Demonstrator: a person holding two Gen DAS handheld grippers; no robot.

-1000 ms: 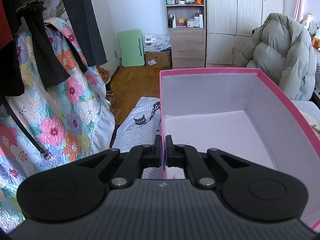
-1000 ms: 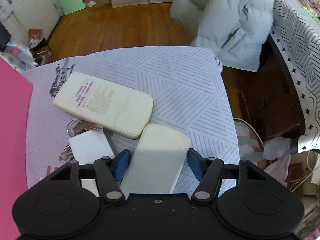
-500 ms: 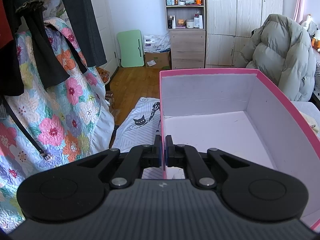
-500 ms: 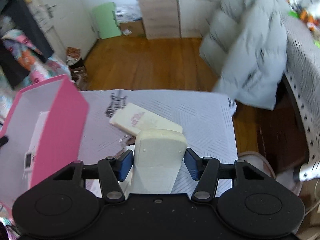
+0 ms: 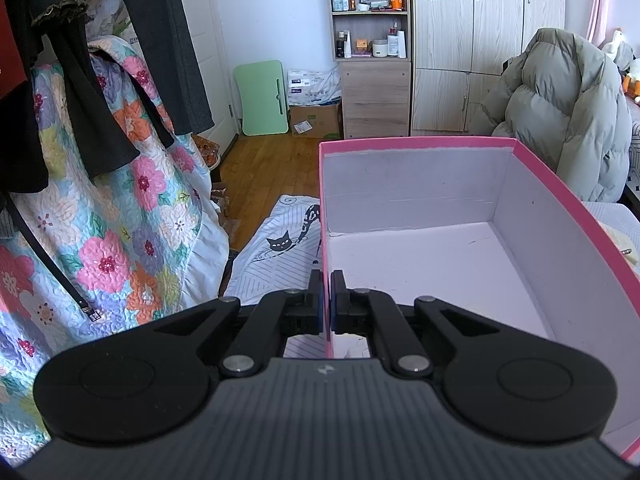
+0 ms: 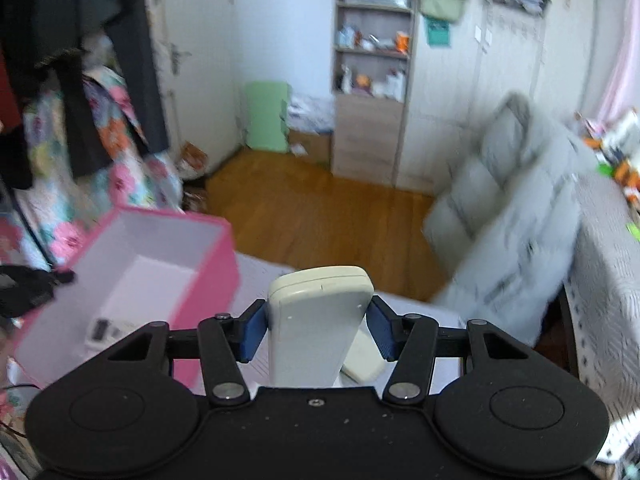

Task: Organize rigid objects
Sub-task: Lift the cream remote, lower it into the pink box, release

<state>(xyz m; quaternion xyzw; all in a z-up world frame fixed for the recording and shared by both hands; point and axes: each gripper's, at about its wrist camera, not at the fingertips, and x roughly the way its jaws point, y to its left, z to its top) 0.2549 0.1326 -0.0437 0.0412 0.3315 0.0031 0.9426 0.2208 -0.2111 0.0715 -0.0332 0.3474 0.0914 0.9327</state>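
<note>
A: Right wrist view: your right gripper (image 6: 318, 330) is clamped on a cream remote control (image 6: 318, 320), blue pads (image 6: 253, 332) pressing both long edges. It is up in the air, off the bed, nose pointing at the room.

B: Where's the box?

A: Pink box (image 6: 216, 256) sits low left in that view, open top, white inside. One small white device (image 6: 102, 330) with a dark screen already lies on its floor, probably another remote. A second cream remote (image 6: 362, 356) shows on the bedspread just under your held one.

B: Left side?

A: Left wrist view: your left gripper (image 5: 327, 308) is pinched shut on the box's near-left wall (image 5: 325, 272), one finger inside, one outside. Looks like you're steadying it.

B: How will the remote handle?

A: My read: hard plastic shell, light, stiff, won't flex. Smooth sides, so it could slip if you loosen or swing fast, and this frame is blurry, so you're likely moving quick. Hold looks roughly mid-body across the width; that's the sensible spot, balanced. Not fragile, but battery cover could pop on a drop, so lower it in, don't toss.

B: The box?

A: Thin cardboard, light; one-wall pinch can tip it.
</note>
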